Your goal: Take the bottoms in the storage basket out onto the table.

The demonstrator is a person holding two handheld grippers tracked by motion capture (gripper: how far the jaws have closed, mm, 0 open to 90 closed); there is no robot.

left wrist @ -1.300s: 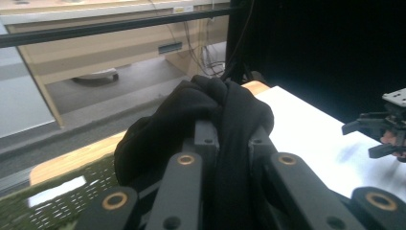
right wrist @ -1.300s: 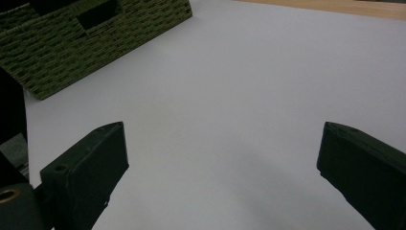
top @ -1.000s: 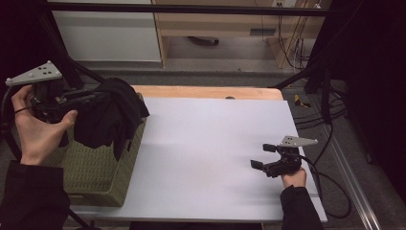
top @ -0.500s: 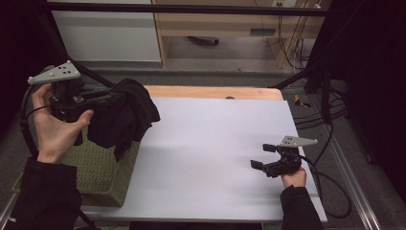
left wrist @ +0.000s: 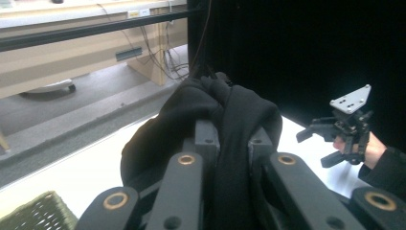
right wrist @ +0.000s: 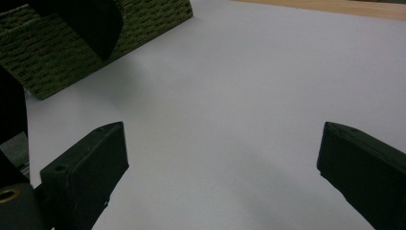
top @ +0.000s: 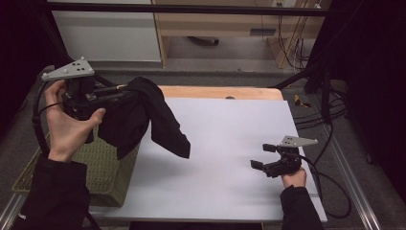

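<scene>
A black cloth [top: 139,115] hangs in the air above the green woven basket [top: 98,167] at the table's left, its loose end drooping over the white tabletop [top: 230,129]. My left gripper [top: 122,95] is shut on the cloth's bunched top. In the left gripper view the cloth [left wrist: 191,110] is pinched between the two black jaws of that gripper [left wrist: 229,139]. My right gripper [top: 262,156] rests low on the table at the right, open, with nothing between its jaws. The right gripper view shows bare tabletop inside that gripper [right wrist: 222,158].
The basket [right wrist: 43,52] stands at the table's front left corner. A wooden strip [top: 220,93] runs along the far edge. Black frame bars and cables [top: 330,110] stand at the right. The right hand and its gripper [left wrist: 317,147] appear far off in the left gripper view.
My left hand has carried the black cloth to the right and slightly up, off the basket and toward the white tabletop. The right gripper has stayed where it was.
</scene>
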